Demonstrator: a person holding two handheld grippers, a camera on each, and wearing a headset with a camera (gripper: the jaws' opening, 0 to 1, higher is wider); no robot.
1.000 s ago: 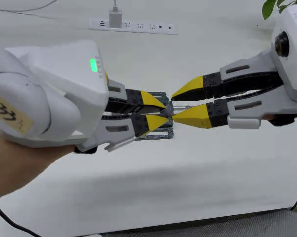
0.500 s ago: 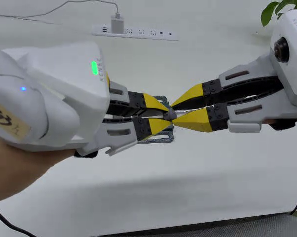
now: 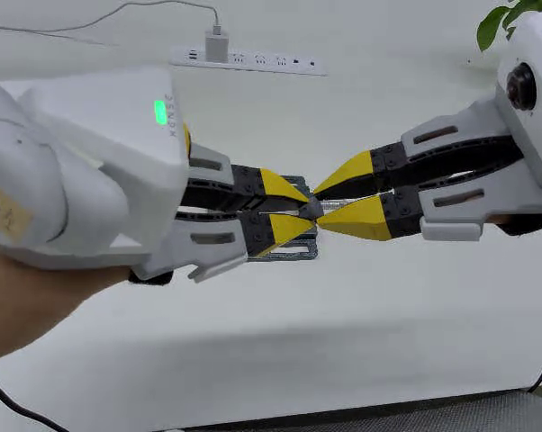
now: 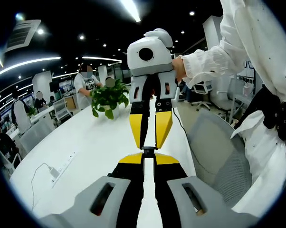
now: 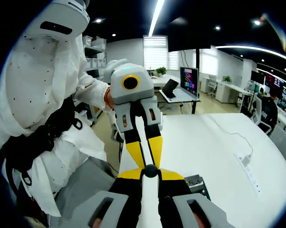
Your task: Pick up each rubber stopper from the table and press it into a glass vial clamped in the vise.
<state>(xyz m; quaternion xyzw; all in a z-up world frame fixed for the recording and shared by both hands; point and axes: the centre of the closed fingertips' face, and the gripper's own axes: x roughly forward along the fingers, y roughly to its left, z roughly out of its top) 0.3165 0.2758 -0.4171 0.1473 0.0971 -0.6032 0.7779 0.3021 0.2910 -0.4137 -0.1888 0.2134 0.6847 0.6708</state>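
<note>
My left gripper (image 3: 309, 207) reaches in from the left and my right gripper (image 3: 318, 205) from the right. Their yellow tips meet nose to nose over a small grey vise (image 3: 293, 248) on the white table (image 3: 280, 342). A dark rubber stopper (image 3: 314, 208) sits pinched where the tips meet, with both pairs of jaws closed on it. In the right gripper view the round stopper (image 5: 150, 171) lies between my right gripper's (image 5: 150, 173) own tips, with the left gripper's jaws touching it from above. The left gripper (image 4: 148, 156) view has it as a small grey piece (image 4: 148, 150). The grippers hide the vial.
A white power strip (image 3: 244, 61) with a plugged charger lies at the far side of the table. A potted plant (image 3: 498, 18) stands at the back right corner. A grey mesh chair (image 4: 219, 152) stands beside the table, and several people sit further back.
The right gripper's jaws, open around the left gripper's tips a second ago, have closed onto the stopper. The head camera has shifted slightly.
</note>
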